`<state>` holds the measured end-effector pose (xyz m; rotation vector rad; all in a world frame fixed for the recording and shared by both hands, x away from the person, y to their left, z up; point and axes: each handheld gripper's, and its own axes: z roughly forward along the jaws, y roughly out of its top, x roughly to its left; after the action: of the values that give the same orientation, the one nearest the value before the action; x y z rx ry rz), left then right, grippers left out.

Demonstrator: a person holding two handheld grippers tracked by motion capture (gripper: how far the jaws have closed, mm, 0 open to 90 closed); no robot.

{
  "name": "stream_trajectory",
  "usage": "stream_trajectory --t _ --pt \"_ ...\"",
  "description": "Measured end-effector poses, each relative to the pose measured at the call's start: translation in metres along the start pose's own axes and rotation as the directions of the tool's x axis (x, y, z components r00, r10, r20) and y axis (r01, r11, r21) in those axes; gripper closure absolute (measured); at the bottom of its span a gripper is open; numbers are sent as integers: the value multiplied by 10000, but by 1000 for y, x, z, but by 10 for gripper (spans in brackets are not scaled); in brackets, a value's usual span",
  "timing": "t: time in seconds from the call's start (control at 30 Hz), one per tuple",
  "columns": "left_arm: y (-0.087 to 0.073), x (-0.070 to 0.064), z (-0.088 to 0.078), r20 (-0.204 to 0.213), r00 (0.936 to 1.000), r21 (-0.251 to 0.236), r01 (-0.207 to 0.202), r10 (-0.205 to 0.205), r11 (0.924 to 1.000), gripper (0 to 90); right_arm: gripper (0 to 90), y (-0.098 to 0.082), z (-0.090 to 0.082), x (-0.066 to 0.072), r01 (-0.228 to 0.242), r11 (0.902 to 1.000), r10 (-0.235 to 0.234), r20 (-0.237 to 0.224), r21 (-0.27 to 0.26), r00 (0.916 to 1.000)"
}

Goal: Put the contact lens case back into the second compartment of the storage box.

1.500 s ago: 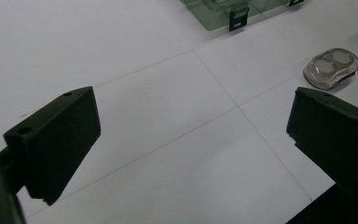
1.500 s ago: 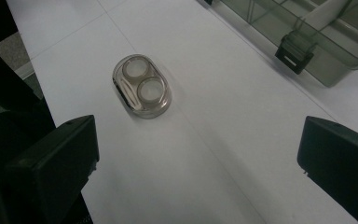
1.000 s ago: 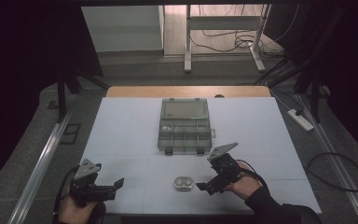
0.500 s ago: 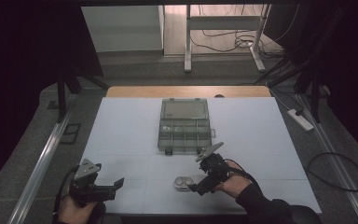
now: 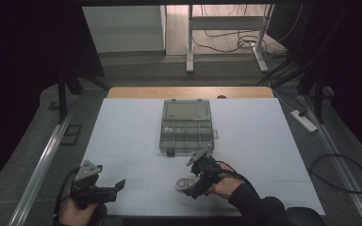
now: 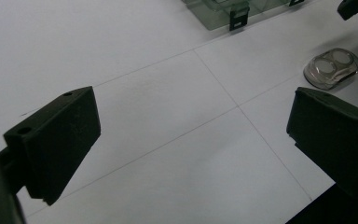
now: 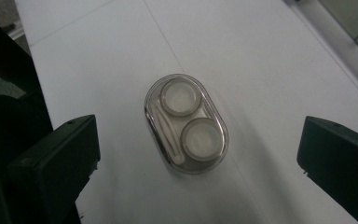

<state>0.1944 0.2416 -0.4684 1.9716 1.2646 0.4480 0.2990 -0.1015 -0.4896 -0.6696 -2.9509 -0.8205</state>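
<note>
A small clear oval case (image 7: 185, 123) with two round white-capped wells lies flat on the white table (image 5: 122, 136), near its front edge. In the right gripper view my right gripper (image 7: 199, 135) is open, its jaws standing wide on either side of the case without touching it. The high view has that gripper (image 5: 192, 181) right over the case (image 5: 184, 184). My left gripper (image 5: 116, 187) is open at the front left, held low, with nothing between its jaws (image 6: 193, 116). From there the case (image 6: 332, 68) lies off to the right.
A grey see-through compartment box (image 5: 187, 125) sits mid-table, behind the case, with a latch on its front (image 6: 238, 14). The table's front edge runs just below both hands. A desk frame and cables stand on the floor beyond the table.
My right gripper has moved left and forward, from beside the case to straddling it. The left gripper and the case have stayed where they were.
</note>
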Motion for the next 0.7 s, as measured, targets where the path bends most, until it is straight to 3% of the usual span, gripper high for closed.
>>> stream_trajectory --t 0.33,0.7 --pt "0 1 0 35 10000 -4 30 -30 10000 26 0 6 21 3 587 9964 -594 107 609 9982" --pt "0 1 0 64 10000 -4 49 -49 10000 26 0 4 38 2 1244 9838 -1327 582 1290 9894"
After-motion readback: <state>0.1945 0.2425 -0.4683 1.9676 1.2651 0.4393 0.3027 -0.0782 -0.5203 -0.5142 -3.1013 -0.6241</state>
